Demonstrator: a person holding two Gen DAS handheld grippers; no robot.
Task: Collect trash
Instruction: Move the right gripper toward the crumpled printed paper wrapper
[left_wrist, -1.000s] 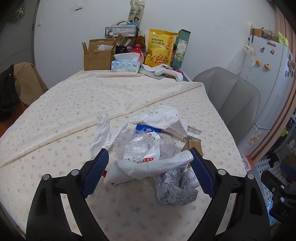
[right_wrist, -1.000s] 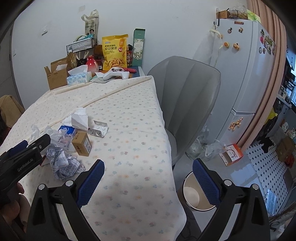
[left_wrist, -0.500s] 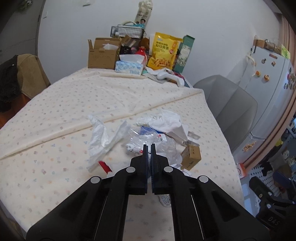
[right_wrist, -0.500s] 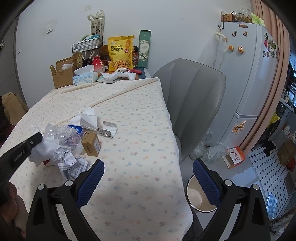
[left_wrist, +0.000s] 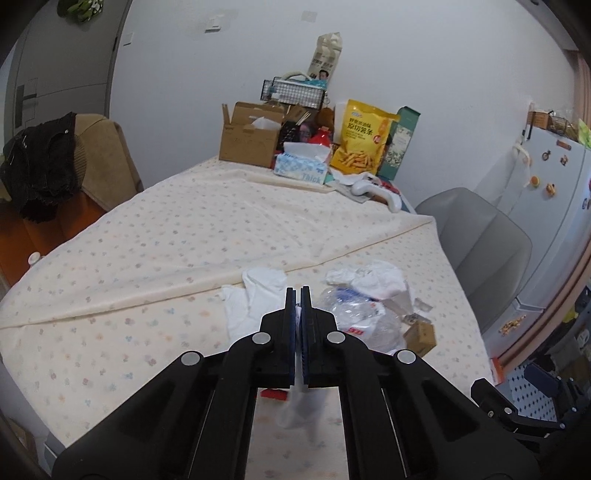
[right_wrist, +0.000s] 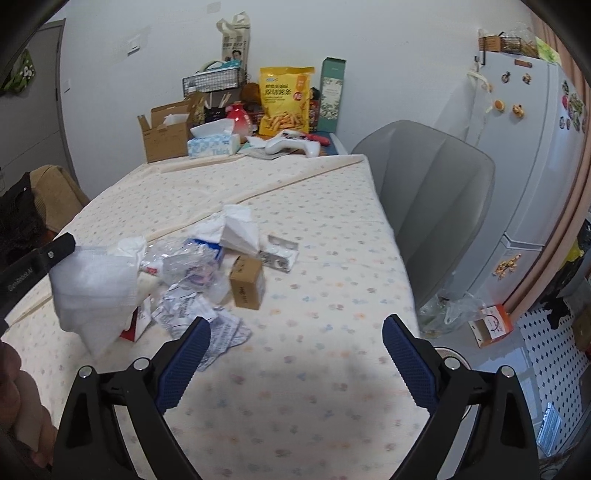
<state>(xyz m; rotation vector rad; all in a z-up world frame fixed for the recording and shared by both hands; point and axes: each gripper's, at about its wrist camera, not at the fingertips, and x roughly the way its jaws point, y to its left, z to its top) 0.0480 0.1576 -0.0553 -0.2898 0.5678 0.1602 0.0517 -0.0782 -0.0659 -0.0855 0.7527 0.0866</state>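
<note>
The left tongs (left_wrist: 298, 295) are pressed together on a white wrapper (right_wrist: 94, 284), which hangs from their tips above the near left part of the table (right_wrist: 295, 376), lifted clear of the cloth. In the left wrist view only a blurred white scrap of it shows below the closed fingers. The right tongs (right_wrist: 295, 354) are spread wide with nothing between them, hovering over a bare patch of cloth near the table's front edge.

The rest of the trash lies in a loose heap at mid-table: crumpled clear plastic (right_wrist: 192, 266), a printed paper wad (right_wrist: 188, 310) just in front of it, a white tissue (right_wrist: 238, 229) behind, a small brown box (right_wrist: 246, 282) standing on end beside the plastic, and a blister pack (right_wrist: 279, 253) just right of the tissue. A red-and-white scrap (right_wrist: 135, 328) lies under the hanging wrapper. Another white tissue (left_wrist: 258, 291) lies left of the heap in the left wrist view.

At the far end stand a cardboard box (right_wrist: 164, 134), a tissue box (right_wrist: 212, 142), a yellow snack bag (right_wrist: 284, 99) and a white controller (right_wrist: 291, 144). A grey chair (right_wrist: 436, 195) sits by the table's right side, with a fridge (right_wrist: 528, 155) beyond it.
</note>
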